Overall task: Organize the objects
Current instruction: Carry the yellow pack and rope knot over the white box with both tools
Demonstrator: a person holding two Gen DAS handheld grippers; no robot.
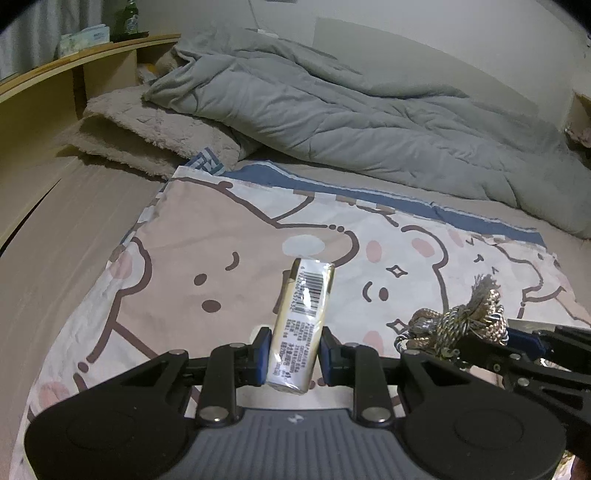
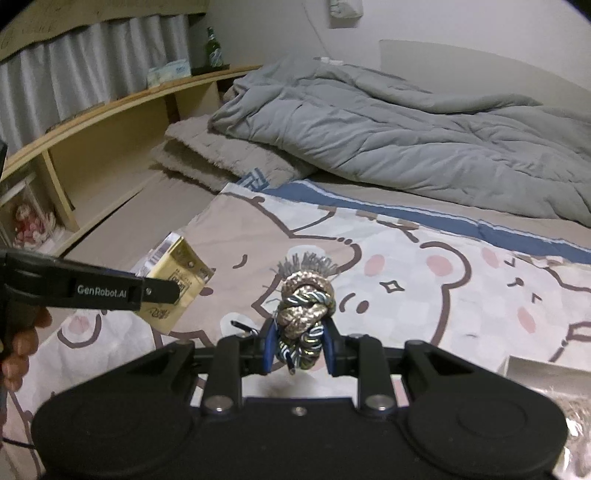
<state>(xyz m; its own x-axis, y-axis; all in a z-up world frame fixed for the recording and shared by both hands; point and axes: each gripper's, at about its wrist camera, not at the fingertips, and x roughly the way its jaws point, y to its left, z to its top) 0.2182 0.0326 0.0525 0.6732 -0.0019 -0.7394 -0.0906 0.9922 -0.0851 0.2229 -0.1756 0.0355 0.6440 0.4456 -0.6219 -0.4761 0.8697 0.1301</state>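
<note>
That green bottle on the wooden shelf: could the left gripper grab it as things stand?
Probably not: the left gripper is shut on a gold box, and the green bottle stands far off.

Left gripper (image 1: 293, 352) body: black linkage arms either side of the jaws, grey ribbed plate behind them with a small pale mark.
Left pads (image 1: 263, 350): blue, upright, one on each jaw.
Left screws: round silver bolts on the links just behind the jaws.
Right gripper (image 2: 300, 345) body: all black, two round discs behind the jaws.
Right pads (image 2: 271, 341): blue.
Marking: white "GenRobot.AI" lettering on the left gripper's side.
</note>
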